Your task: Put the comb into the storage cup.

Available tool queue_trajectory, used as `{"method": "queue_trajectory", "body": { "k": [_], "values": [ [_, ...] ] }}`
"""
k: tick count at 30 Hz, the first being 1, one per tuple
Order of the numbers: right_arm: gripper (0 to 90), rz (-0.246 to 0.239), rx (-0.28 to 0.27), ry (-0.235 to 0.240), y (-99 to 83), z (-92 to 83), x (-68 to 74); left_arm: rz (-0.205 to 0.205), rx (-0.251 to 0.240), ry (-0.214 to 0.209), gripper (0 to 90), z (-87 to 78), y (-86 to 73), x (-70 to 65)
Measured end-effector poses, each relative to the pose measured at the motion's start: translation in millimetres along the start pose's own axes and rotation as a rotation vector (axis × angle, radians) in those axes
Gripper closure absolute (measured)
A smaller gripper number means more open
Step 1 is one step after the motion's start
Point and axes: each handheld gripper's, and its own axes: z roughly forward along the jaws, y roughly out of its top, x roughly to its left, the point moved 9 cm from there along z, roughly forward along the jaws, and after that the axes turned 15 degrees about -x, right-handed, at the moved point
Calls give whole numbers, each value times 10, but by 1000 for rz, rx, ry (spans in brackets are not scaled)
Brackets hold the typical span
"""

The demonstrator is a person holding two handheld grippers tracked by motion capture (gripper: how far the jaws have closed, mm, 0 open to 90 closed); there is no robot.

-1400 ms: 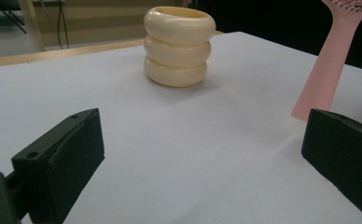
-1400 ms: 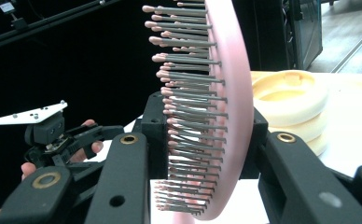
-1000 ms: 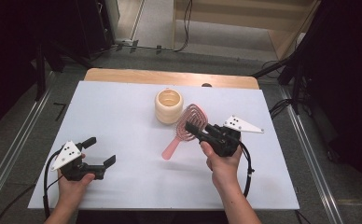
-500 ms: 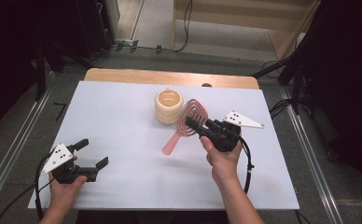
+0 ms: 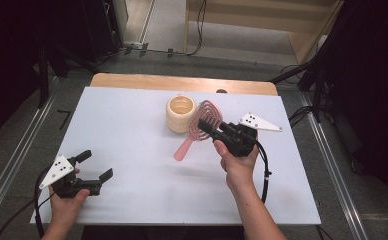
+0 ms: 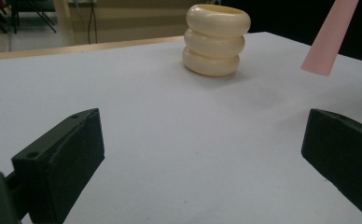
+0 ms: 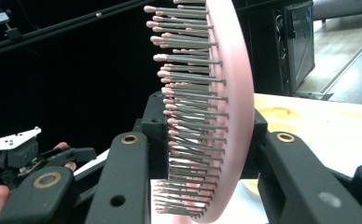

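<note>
Now, right hand-held gripper [image 5: 205,126]: clamped on hairbrush [image 5: 200,123], lifted nearer the cup [image 5: 180,113], probably going in
left hand-held gripper [image 5: 96,165]: wide, empty, drawn back

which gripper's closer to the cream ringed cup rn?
Right. The right gripper, shut on the pink hairbrush, sits just beside the cream cup. The left gripper is open, far off at the table's near-left corner.

Glossy pink plastic hairbrush [image 5: 201,124], smooth cream holder [image 5: 180,113], matt white table [image 5: 132,125], black matt right claw [image 5: 208,128].
</note>
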Motion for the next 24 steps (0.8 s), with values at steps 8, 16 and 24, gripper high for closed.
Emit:
{"method": "queue_trajectory", "body": {
  "k": [8,16,24],
  "values": [
    [632,-5,-6,0,52,57,-18,-10,-5,3,0,-5,-4,10],
    [633,6,-14,-3,97,109,-68,0,0,5,0,3,-11,-4],
    [634,7,-21,-10,146,162,-130,-1,-6,10,0,-6,-5,8]
  ]
}}
